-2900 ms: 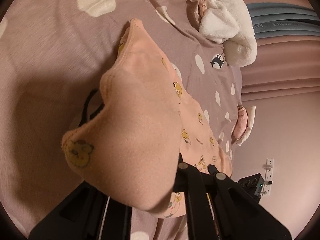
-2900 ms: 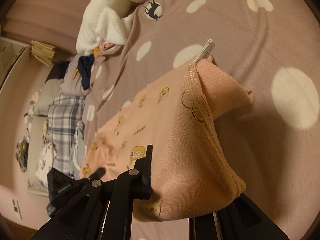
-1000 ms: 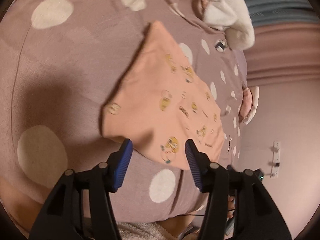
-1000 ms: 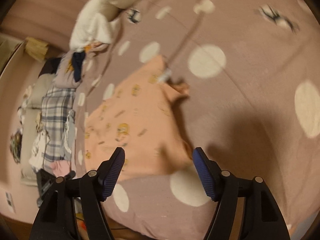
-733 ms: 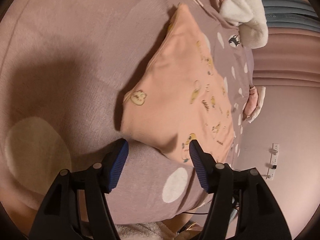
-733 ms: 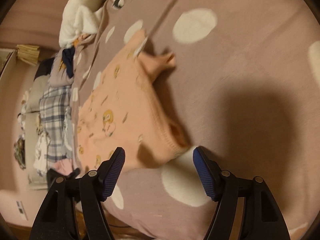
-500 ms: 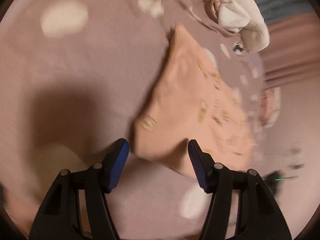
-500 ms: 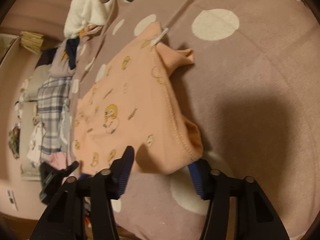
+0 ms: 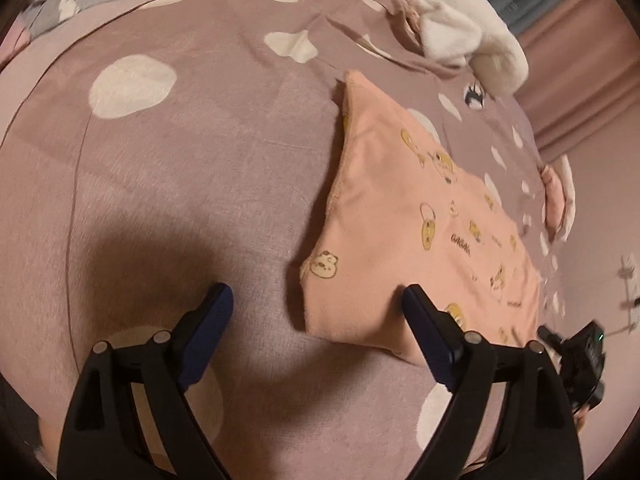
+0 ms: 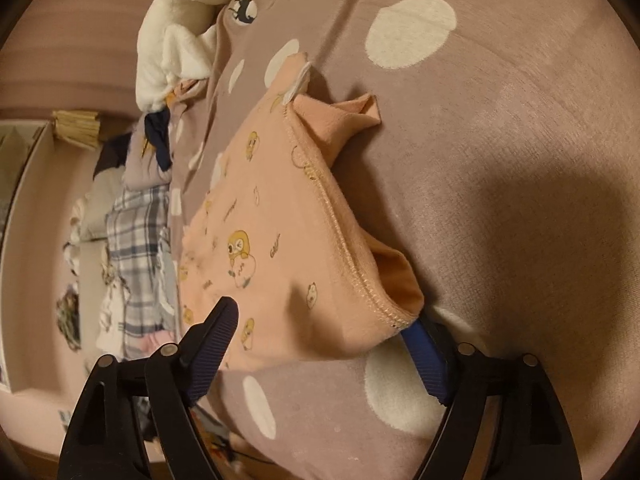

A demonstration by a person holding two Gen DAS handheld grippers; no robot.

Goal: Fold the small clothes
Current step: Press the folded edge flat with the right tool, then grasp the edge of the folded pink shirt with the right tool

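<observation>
A small peach garment [image 9: 400,220] printed with yellow cartoon figures lies folded on the mauve dotted bedspread [image 9: 180,180]. My left gripper [image 9: 316,306] hovers at its near corner, and that corner lies between the opening jaws without either pad pressing it. In the right wrist view the same garment [image 10: 280,220] shows its stitched hem and a white label at the far end. My right gripper [image 10: 320,328] straddles the garment's near edge with its jaws opening. The hem corner drapes over the tip of the right finger [image 10: 420,340].
A white fluffy blanket [image 9: 460,28] is bunched at the far end of the bed. Plaid cloth and other clothes [image 10: 136,240] lie beyond the bed's left side. A black device [image 9: 580,360] sits off the bed's right side near a small pink cloth [image 9: 556,200].
The garment, earlier held up in both grippers, now lies let go on the bed. Over the last second both grippers closed in on its near edge and their jaws spread wider.
</observation>
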